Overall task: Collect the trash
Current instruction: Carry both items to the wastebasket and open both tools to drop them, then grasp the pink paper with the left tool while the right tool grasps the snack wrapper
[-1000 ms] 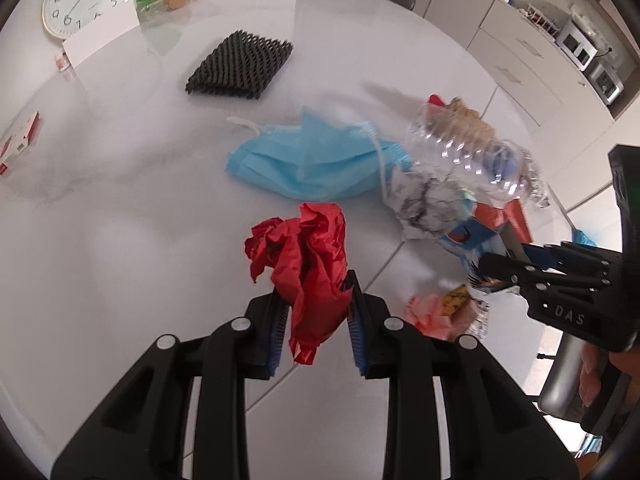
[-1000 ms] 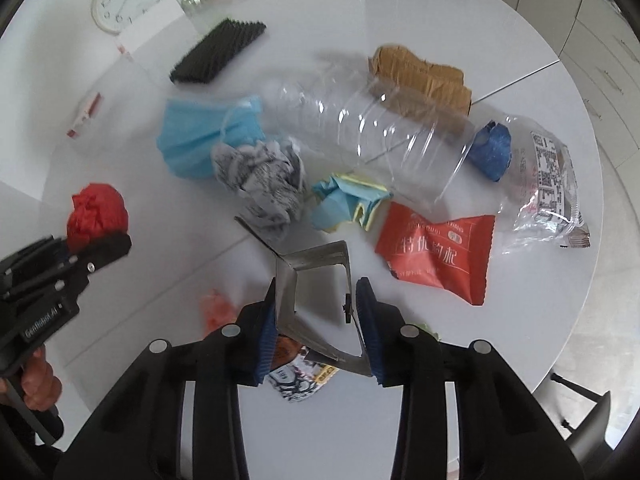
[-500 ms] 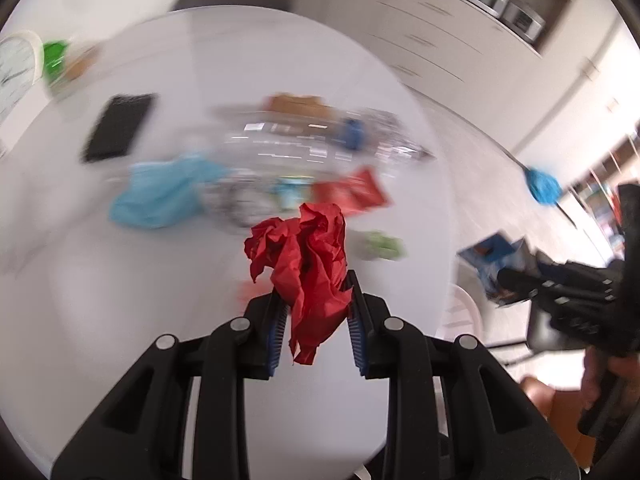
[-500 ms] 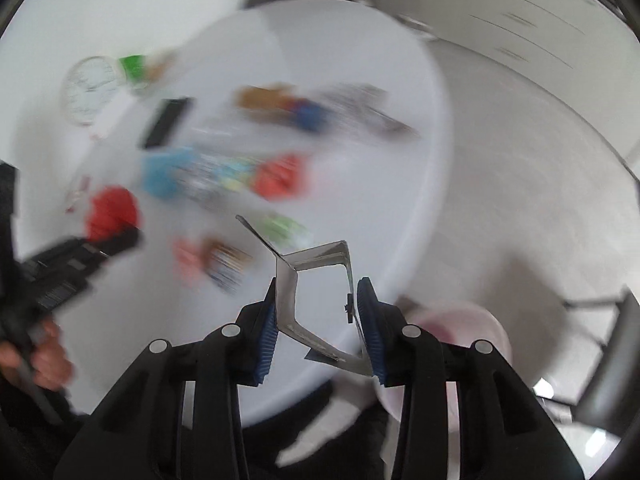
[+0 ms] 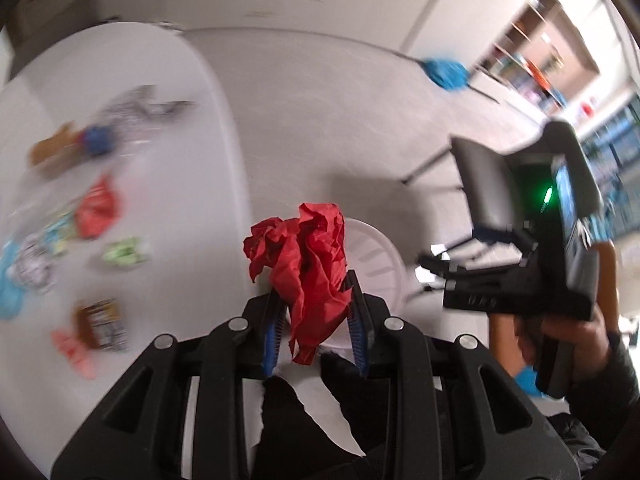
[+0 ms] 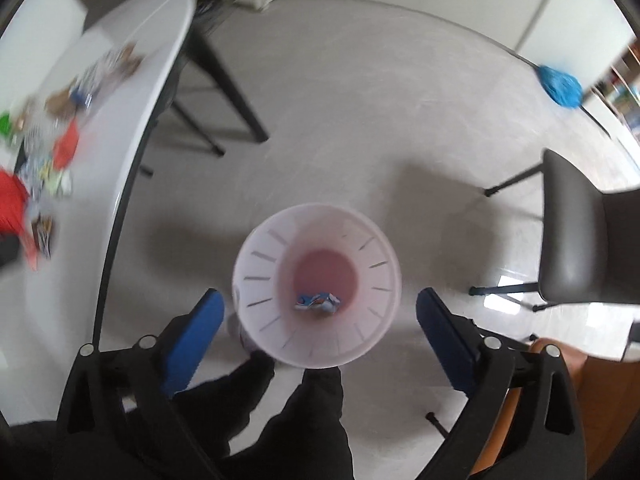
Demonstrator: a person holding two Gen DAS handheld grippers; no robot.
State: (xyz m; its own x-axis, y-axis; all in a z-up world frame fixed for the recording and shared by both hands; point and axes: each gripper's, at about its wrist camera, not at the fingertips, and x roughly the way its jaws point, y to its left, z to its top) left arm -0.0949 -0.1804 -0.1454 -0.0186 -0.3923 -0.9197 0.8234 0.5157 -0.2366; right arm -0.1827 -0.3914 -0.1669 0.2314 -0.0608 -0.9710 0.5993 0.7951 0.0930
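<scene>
Between your left gripper's (image 5: pixel 314 322) blue pads the crumpled red paper (image 5: pixel 306 264) is clenched, its upper part bulging above the fingertips and a tail hanging below. Your right gripper (image 6: pixel 320 320) stands released, its jaws having just been opening, nothing between them; the blue-and-white wrapper (image 6: pixel 318 303) lies at the bottom of the white slotted bin (image 6: pixel 256 280) directly beneath. To finish the step well, bring the left gripper over the bin's mouth, which in the left view shows only partly behind the paper (the rim sits just off the table edge (image 6: pixel 132 168)), centre the wad over the opening, then let go; a loose wad can catch on a pad, so open fully and give it a moment to drop. Remaining litter (image 5: pixel 100 208) lies blurred on the white table, so its printing cannot be read. Raised lettering on the right gripper's body is too blurred to make out.
</scene>
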